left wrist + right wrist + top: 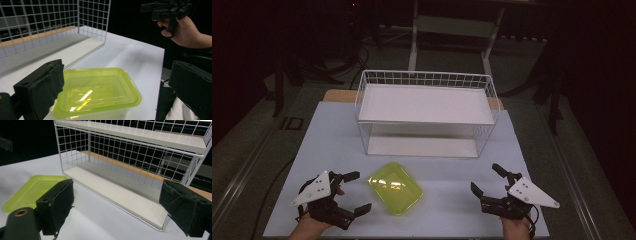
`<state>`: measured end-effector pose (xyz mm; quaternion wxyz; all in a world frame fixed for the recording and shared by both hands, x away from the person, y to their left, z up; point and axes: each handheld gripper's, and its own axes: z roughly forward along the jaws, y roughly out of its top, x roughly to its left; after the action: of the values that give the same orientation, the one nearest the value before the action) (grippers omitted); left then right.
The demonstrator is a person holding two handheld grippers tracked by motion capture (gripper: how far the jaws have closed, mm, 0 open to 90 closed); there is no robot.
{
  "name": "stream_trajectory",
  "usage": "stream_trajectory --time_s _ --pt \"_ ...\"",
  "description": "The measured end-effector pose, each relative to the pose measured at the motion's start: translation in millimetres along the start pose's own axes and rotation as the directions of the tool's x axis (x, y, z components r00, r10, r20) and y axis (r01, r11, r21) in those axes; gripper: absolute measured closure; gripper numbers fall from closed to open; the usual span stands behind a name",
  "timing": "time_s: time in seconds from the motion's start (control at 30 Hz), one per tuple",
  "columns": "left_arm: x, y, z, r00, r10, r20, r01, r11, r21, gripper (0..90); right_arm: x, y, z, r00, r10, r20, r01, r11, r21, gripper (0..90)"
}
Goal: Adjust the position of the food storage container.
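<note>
While both tongs, left point(354, 192) and right point(484, 178), gape empty, the green container point(395, 187) sits untouched on the near surface point(452, 170), before the wire rack point(424, 112), nothing yet moved.

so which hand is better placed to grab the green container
Left, probably. The left gripper sits right beside the yellow-green plastic container, open, with the container just ahead between its fingers. The right gripper, also open, is farther off across bare table.
</note>
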<state>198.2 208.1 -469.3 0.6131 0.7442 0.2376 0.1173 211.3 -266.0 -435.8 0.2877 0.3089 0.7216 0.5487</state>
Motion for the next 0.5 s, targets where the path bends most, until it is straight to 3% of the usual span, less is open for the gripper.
stream_trajectory --time_s 0.1,0.17,0.3,0.43,0.5 --pt "-1.4 -0.3 2.4 1.0000 -0.002 -0.002 0.002 1.0000 0.007 0.6 -0.1 0.2 -0.1 1.0000 0.000 -0.001 0.000 1.000 0.000 12.4" --pt "-6.2 -0.9 10.1 0.9993 0.002 0.038 -0.004 0.9991 0.043 0.6 -0.6 0.1 0.3 1.0000 0.006 -0.004 -0.006 1.000 0.000 12.4" --pt "-13.5 -1.6 15.7 0.9976 0.022 0.066 -0.027 0.9959 0.086 1.3 -0.6 -0.5 0.9 0.9998 0.017 -0.006 -0.017 1.000 0.006 12.5" --pt "-20.6 -3.9 21.2 0.9944 0.020 0.104 -0.034 0.9893 0.141 18.3 -2.5 -1.4 2.9 0.9988 0.044 -0.020 -0.044 0.999 0.014 12.4" --pt "-20.8 -5.0 21.7 0.9944 0.021 0.103 -0.038 0.9868 0.157 25.9 -3.7 -2.0 3.6 0.9987 0.047 -0.019 -0.047 0.999 0.019 12.5"
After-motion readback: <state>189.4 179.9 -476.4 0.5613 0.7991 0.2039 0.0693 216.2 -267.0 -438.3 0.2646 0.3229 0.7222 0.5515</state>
